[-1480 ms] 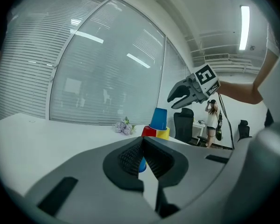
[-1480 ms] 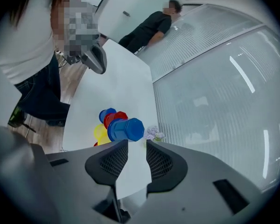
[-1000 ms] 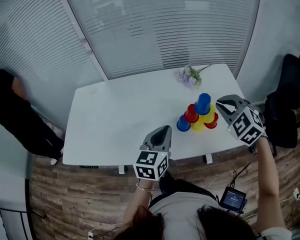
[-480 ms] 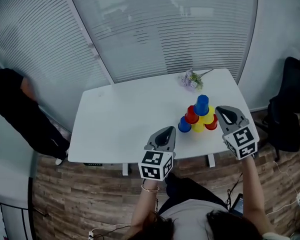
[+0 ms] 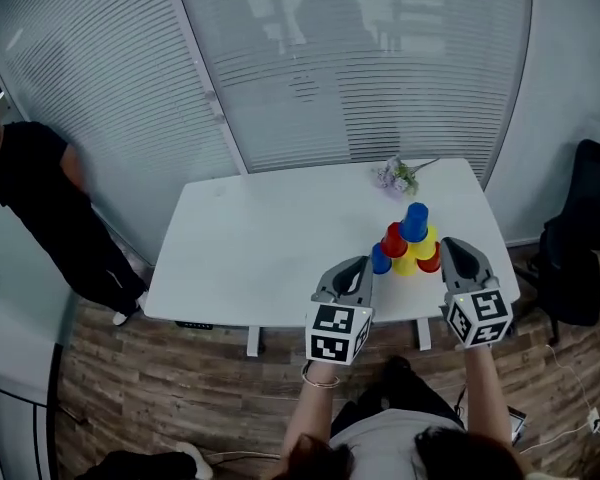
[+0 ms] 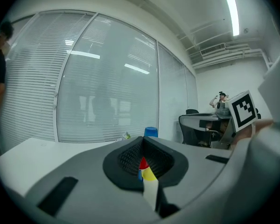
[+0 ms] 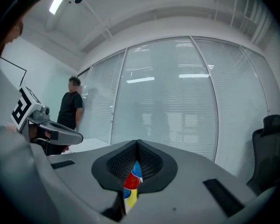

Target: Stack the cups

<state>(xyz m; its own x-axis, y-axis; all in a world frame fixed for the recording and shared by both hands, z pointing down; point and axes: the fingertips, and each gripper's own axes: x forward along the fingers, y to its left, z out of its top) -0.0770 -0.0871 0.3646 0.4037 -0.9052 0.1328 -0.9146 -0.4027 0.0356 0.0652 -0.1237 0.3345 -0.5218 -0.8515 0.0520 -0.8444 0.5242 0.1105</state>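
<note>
Six cups [image 5: 408,243], two blue, two red and two yellow, stand in a pyramid near the table [image 5: 270,238] edge, overlapping each other. The left gripper [image 5: 358,268] and right gripper [image 5: 450,250] flank the pyramid, jaws closed and empty.

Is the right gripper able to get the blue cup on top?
Probably yes. The right gripper hovers close to the top blue cup, with nothing between them. Its fingers are shut, so they would need to open first.
</note>
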